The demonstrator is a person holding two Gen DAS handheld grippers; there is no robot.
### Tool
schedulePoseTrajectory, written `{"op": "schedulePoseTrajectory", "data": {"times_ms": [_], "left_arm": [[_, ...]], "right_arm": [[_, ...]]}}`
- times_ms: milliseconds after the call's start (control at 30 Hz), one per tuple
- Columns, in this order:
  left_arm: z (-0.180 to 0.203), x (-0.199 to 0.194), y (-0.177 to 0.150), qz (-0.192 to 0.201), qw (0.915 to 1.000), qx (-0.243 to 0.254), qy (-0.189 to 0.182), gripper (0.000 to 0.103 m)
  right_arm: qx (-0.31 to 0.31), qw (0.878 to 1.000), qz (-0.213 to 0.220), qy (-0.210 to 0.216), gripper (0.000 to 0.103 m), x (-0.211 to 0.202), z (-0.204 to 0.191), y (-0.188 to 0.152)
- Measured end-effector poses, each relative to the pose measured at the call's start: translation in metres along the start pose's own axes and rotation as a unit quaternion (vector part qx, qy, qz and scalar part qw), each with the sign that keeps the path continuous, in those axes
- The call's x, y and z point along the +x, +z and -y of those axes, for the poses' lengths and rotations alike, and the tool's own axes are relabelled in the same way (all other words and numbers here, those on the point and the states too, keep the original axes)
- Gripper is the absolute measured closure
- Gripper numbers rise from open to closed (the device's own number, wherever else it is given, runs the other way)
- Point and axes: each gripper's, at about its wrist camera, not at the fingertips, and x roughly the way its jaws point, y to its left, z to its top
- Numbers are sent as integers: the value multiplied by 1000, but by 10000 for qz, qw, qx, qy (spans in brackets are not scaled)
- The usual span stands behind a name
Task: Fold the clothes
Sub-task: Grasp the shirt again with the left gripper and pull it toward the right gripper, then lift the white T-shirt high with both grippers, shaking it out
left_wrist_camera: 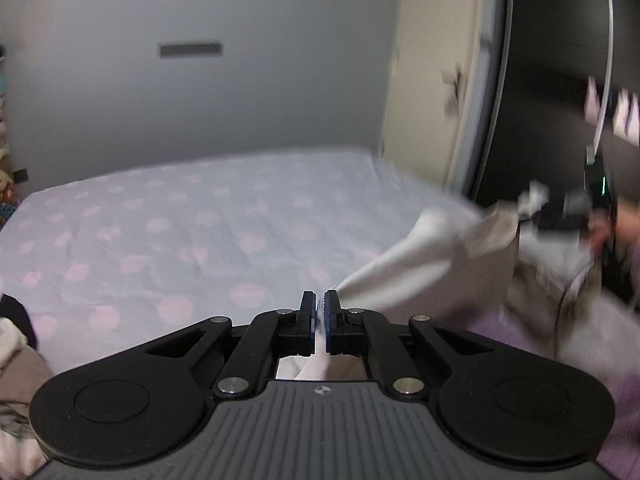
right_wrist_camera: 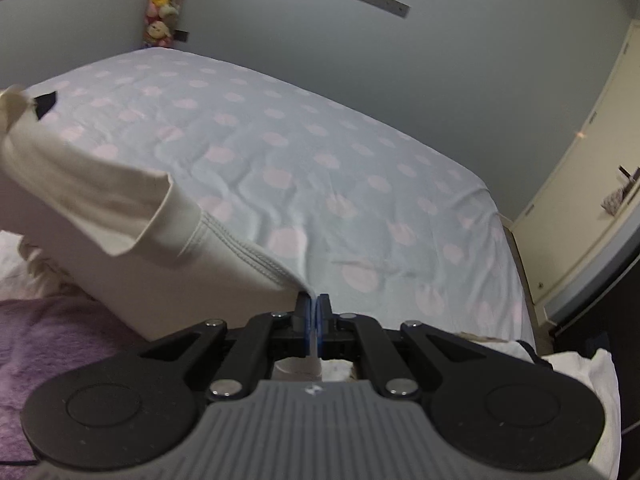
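Observation:
A cream-white garment (left_wrist_camera: 420, 264) hangs stretched in the air above the bed. My left gripper (left_wrist_camera: 320, 304) is shut on one edge of it, with cloth pinched between the blue pads. From there the garment runs rightward to my right gripper (left_wrist_camera: 528, 210), which is blurred. In the right wrist view my right gripper (right_wrist_camera: 314, 304) is shut on a stitched hem of the same garment (right_wrist_camera: 100, 200). A short sleeve hangs open at its middle. Its far end reaches the left gripper's dark tip (right_wrist_camera: 44, 104) at the upper left.
The bed (right_wrist_camera: 340, 152) has a pale blue sheet with pink dots. A purple towel (right_wrist_camera: 56, 344) lies near me, white cloth (right_wrist_camera: 580, 380) at the right. More clothes (left_wrist_camera: 16, 352) lie at the left edge. Plush toys (right_wrist_camera: 164, 4) hang in the corner; a cream cabinet (right_wrist_camera: 580, 200) stands right.

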Motion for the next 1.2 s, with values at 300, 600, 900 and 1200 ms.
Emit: {"op": "schedulePoseTrajectory", "data": {"times_ms": [300, 600, 900, 1200], "left_arm": [[26, 27, -44, -797, 9856, 148, -1486, 101], [51, 65, -84, -1825, 9581, 516, -2146, 100], [70, 65, -85, -1418, 9687, 1053, -1744, 54], [125, 94, -87, -1369, 9589, 1707, -1804, 58]], "right_arm": [[-55, 9968, -723, 335, 100, 14, -17, -30], [359, 9931, -1069, 322, 100, 13, -13, -62], [199, 9924, -1148, 408, 99, 12, -14, -71], [288, 9931, -1070, 396, 99, 11, -15, -74]]}}
